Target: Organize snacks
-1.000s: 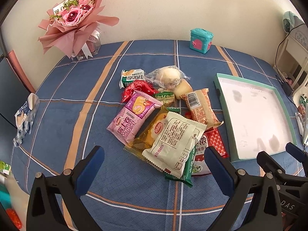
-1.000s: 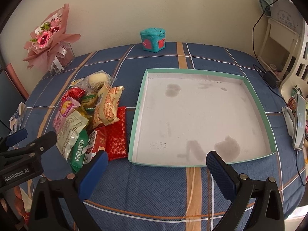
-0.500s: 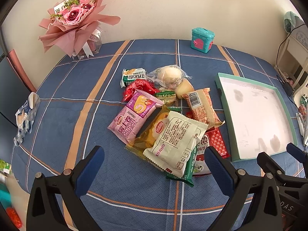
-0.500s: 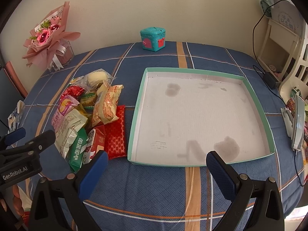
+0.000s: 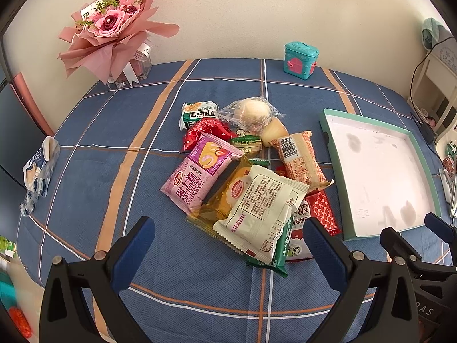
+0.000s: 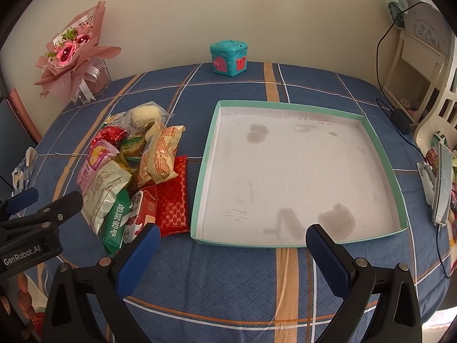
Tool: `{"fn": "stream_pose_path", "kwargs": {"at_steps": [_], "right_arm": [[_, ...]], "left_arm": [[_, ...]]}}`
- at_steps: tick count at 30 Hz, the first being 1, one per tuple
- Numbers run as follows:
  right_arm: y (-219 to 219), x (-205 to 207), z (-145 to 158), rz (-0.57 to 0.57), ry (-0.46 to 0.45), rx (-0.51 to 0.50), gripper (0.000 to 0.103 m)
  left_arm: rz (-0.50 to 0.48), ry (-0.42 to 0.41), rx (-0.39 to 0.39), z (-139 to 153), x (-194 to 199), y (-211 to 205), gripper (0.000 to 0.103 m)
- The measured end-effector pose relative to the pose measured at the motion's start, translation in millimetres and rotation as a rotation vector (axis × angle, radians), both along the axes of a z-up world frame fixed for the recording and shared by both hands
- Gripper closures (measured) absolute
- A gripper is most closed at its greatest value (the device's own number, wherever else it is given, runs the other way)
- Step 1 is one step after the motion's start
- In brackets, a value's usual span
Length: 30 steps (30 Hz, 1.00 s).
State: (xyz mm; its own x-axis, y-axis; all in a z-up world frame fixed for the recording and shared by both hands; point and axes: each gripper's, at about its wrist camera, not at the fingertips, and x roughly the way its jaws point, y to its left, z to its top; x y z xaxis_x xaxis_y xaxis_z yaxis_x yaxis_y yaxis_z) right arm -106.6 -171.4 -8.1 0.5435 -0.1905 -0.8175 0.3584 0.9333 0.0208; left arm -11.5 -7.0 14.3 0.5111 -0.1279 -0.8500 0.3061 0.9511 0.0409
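The green packet (image 5: 281, 245) is mostly hidden under the white packet (image 5: 258, 211). The words on the white packet are too small to read. The phone (image 6: 443, 183) is cut off by the edge.

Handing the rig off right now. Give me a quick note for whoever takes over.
Left gripper: open, empty, hovering at the near edge of the snack pile.
Right gripper: open, empty, hovering at the near rim of the tray.
Snacks: all in one overlapping heap on the blue cloth, left of the tray. The white packet lies on top at the near end; the red packet lies closest to the tray.
Tray: nothing in it, only stains.
Done: nothing moved in yet.
Left: every snack, presumably into the tray.
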Motion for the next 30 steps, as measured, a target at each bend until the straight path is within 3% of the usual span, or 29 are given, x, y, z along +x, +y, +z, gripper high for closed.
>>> {"fn": "stream_pose_path", "kwargs": {"at_steps": [10, 17, 21, 27, 30], "right_arm": [[4, 2, 1, 0.014, -0.004, 0.006, 0.0], [7, 15, 5, 0.048, -0.039, 0.094, 0.001], [12, 31, 2, 0.083, -0.03, 0.144, 0.014], [20, 44, -12, 0.113, 0.029, 0.174, 0.028], [21, 46, -15, 0.117, 0.04, 0.172, 0.029]], "left_arm": [[0.013, 0.003, -0.005, 0, 1, 0, 0.0], [0.044, 0.042, -0.067, 0, 13, 8, 0.0], [0.057, 0.082, -0.093, -4, 25, 7, 0.01], [-0.012, 0.162, -0.171, -15, 37, -7, 0.015], [-0.031, 0.192, -0.159, -21, 40, -16, 0.022]]}}
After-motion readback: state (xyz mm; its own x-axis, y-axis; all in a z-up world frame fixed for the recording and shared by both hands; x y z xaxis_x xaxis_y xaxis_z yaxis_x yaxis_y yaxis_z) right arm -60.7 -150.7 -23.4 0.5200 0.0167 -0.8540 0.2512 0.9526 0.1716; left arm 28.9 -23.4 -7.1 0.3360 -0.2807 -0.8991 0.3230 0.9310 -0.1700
